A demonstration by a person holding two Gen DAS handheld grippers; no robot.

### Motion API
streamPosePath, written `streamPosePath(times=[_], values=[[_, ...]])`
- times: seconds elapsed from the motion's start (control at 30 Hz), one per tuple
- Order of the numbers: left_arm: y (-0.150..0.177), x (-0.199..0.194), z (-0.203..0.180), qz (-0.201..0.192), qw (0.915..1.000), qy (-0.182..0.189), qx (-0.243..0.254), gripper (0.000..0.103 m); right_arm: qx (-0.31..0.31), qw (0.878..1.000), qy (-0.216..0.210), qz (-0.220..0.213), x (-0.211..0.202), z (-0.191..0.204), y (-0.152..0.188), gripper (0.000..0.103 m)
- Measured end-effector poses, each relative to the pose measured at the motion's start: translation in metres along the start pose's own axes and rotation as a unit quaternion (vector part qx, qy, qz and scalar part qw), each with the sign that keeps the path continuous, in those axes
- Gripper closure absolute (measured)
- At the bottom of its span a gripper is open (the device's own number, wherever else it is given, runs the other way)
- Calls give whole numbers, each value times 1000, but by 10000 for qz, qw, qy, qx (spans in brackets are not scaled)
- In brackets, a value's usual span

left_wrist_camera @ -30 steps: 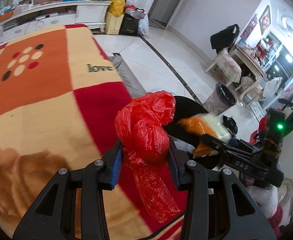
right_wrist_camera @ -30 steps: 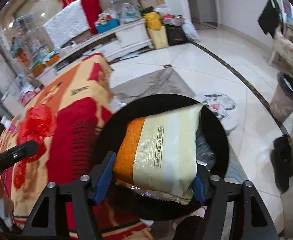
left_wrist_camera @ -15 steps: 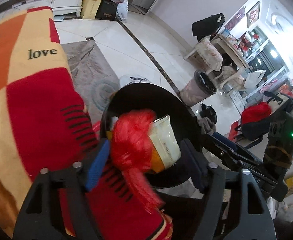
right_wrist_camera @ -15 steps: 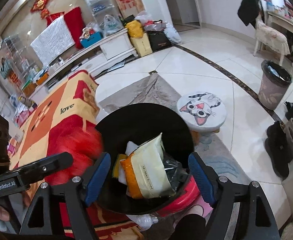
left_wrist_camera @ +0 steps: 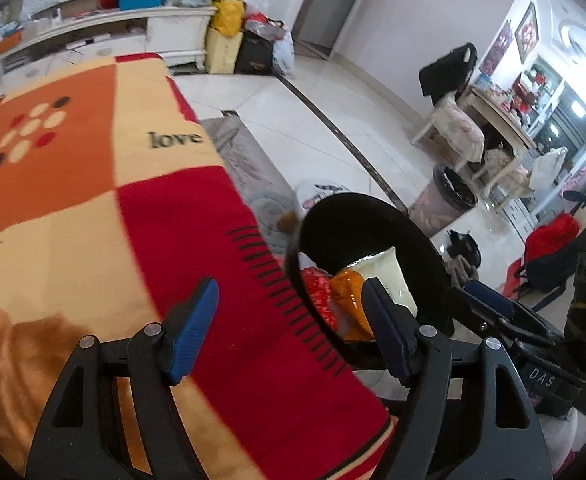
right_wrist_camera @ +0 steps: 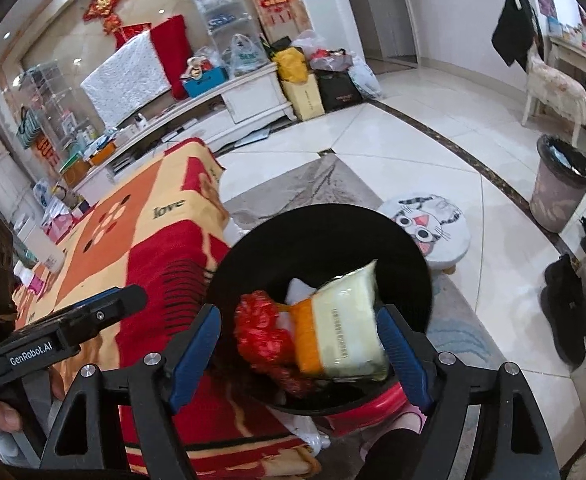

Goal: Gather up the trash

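Currently: left gripper [left_wrist_camera: 289, 326] jaws spread wide, nothing between them, above the red-and-orange blanket [left_wrist_camera: 93, 208]. Right gripper [right_wrist_camera: 299, 354] jaws likewise apart and empty, above the black-lined trash bin [right_wrist_camera: 421, 280]. Crumpled red plastic bag [right_wrist_camera: 263, 330] lying inside the bin, touching the orange-and-cream snack packet [right_wrist_camera: 341, 330] beside it. Bin standing just beside the blanket edge.
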State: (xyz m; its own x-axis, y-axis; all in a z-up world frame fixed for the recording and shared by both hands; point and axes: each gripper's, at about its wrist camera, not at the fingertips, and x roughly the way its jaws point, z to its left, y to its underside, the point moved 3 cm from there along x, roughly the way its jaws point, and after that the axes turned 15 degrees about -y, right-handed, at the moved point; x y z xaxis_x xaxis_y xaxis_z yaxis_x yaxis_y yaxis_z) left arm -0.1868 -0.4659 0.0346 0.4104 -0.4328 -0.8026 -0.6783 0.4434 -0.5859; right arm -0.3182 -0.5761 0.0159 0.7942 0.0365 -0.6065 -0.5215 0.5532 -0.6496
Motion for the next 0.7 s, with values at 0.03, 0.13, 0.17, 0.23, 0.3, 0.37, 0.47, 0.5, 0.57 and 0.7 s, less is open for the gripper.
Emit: streamPosePath(times=[0.03,0.13,0.17,0.23,0.3,0.37,0.47,0.5,0.57,0.7], values=[[2,-3,4,-29,10000,-38,-32,30,-34,10000,-2,2,0,4,1,24],[5,-13,13,-131,9995,-275,-23,30,-168,9999,41,1,0,16,6,24],[7,-15,15,-177,9992,-362,6,30,-194,9998,46,6,0,19,7,24],[10,-23,17,-323,9976,-612,85,30,-223,9997,33,-1,-1,25,10,24],[15,-33,20,-508,9948,-869,165,30,-269,9996,17,-35,-4,32,12,24],[18,-41,26,-611,9932,-969,184,30,-355,9993,42,-78,-8,40,14,24],[22,-52,34,-710,9928,-959,114,30,-564,9982,102,-189,-15,54,16,24],[24,-57,37,-751,9925,-962,74,30,-657,9975,130,-233,-19,60,17,24],[24,-65,40,-828,9916,-991,27,30,-765,9965,157,-311,-23,68,16,23],[25,-82,42,-1040,9890,-1056,27,30,-913,9941,209,-552,-33,82,15,23]])
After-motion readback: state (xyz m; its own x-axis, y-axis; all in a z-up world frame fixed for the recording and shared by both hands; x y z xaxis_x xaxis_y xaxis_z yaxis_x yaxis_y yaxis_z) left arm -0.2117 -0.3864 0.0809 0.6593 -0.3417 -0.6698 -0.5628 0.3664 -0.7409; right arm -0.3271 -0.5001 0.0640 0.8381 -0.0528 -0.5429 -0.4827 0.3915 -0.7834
